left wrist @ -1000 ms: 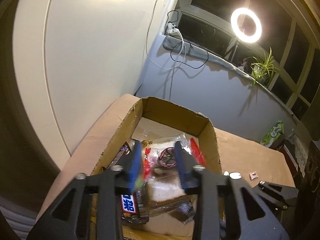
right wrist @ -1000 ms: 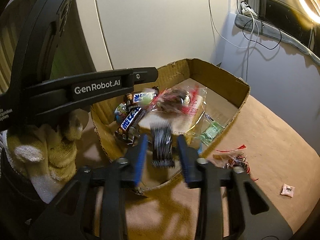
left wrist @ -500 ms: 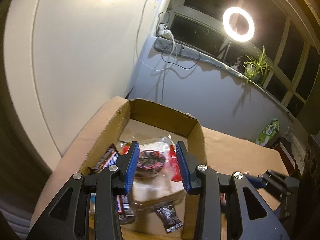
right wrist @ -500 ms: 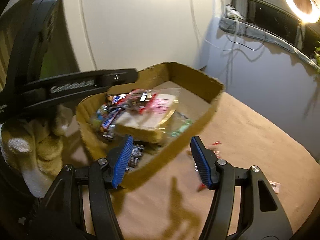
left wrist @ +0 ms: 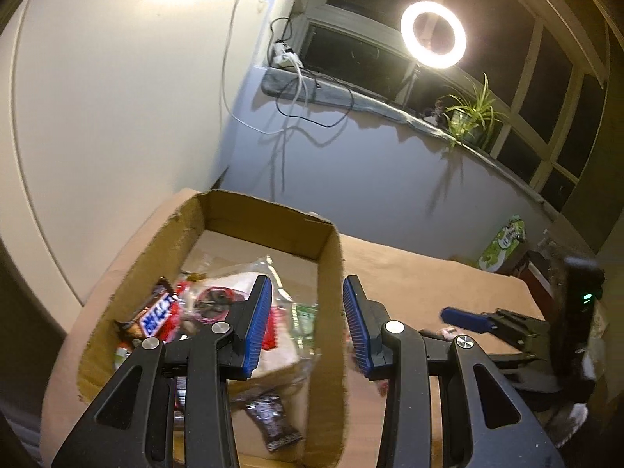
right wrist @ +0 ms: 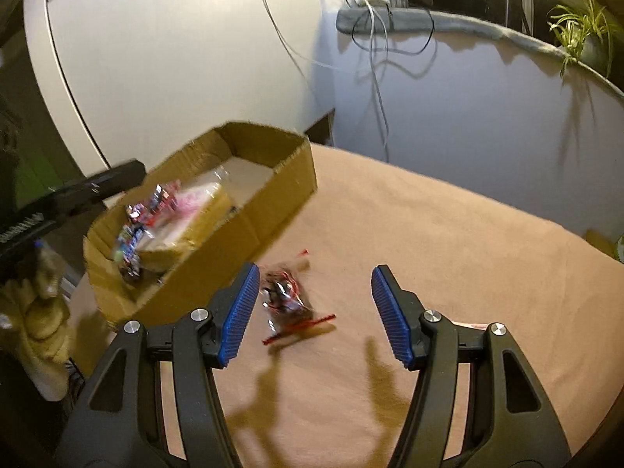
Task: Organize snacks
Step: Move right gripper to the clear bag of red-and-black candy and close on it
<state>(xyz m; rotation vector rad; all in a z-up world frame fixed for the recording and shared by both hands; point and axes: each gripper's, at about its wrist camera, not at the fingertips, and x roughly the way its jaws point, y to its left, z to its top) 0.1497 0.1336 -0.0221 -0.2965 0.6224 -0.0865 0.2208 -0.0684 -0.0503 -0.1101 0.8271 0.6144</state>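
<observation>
A: Where does the loose packet lie?

B: On the brown table, just outside the box, off its near right wall. The other snacks already sit inside the box.

A: And the right gripper?

B: Its jaws have just been opening and stand apart, nothing between the pads. The packet lies ahead of it, close by its left finger rather than centred in the gap.

A: Long axis?

B: Slanted, running from up near the box down and to the right, as this view shows it, so roughly along the fingers. I judge a small shift toward the box would centre it.

A: The left gripper?

B: Jaws apart but narrower, straddling the box's right wall without pressing it, as far as I can tell. The packet sits outside that wall; the right hand looks nearer.
</observation>
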